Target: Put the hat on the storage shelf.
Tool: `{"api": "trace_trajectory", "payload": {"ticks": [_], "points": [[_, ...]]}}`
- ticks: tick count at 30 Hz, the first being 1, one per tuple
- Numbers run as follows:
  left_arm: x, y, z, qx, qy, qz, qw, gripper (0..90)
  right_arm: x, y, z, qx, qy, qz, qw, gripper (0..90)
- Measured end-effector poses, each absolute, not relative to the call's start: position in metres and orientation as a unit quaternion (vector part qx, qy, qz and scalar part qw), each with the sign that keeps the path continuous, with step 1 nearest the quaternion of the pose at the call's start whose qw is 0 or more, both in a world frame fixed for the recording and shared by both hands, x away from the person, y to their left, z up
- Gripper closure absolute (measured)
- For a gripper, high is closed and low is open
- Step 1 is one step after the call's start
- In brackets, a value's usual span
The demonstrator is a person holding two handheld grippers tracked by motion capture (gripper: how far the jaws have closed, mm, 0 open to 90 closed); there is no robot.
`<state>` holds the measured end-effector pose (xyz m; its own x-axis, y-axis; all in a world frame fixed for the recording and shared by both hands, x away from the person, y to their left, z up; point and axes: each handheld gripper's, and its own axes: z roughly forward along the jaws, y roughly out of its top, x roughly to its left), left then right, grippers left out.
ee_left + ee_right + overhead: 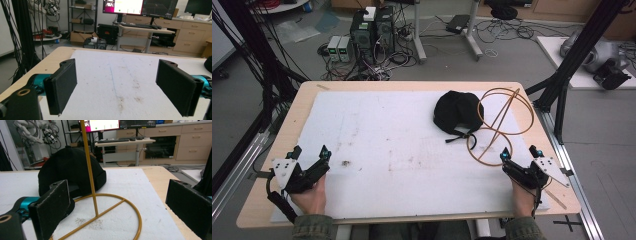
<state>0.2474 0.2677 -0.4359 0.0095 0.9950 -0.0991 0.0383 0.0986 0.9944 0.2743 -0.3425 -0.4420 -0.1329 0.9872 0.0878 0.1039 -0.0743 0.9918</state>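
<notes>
The right gripper (120, 212) looks along its two black fingers (53, 202), which stand wide apart with nothing between them. Between and beyond them a yellow wire stand (113, 206) rests its round base ring on the white mat (130, 182) covering the bench (160, 173), with a thin upright rod rising from the ring's crossbar. Behind the rod lies a black cap (67, 167), just beside the ring's far edge. Further back are a monitor (103, 124) and wooden drawers (190, 142).

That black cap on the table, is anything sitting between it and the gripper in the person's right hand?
Yes. The gold wire stand is in between: its ring base lies on the white mat just ahead of the open right gripper, and its upright rod rises in front of the black cap. Nothing else visible blocks the way.
</notes>
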Motion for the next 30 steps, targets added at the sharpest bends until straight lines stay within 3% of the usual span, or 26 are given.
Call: {"api": "trace_trajectory", "payload": {"ticks": [23,30], "points": [[0.259,0.254,-0.415,0.535,0.485,0.445,0.530,16.1,0.276,-0.342,-0.444,0.506,0.544,0.527,0.413,4.5],[0.283,0.236,-0.393,0.567,0.463,0.403,0.549,16.4,0.276,-0.343,-0.444,0.507,0.540,0.530,0.413,4.5]]}}
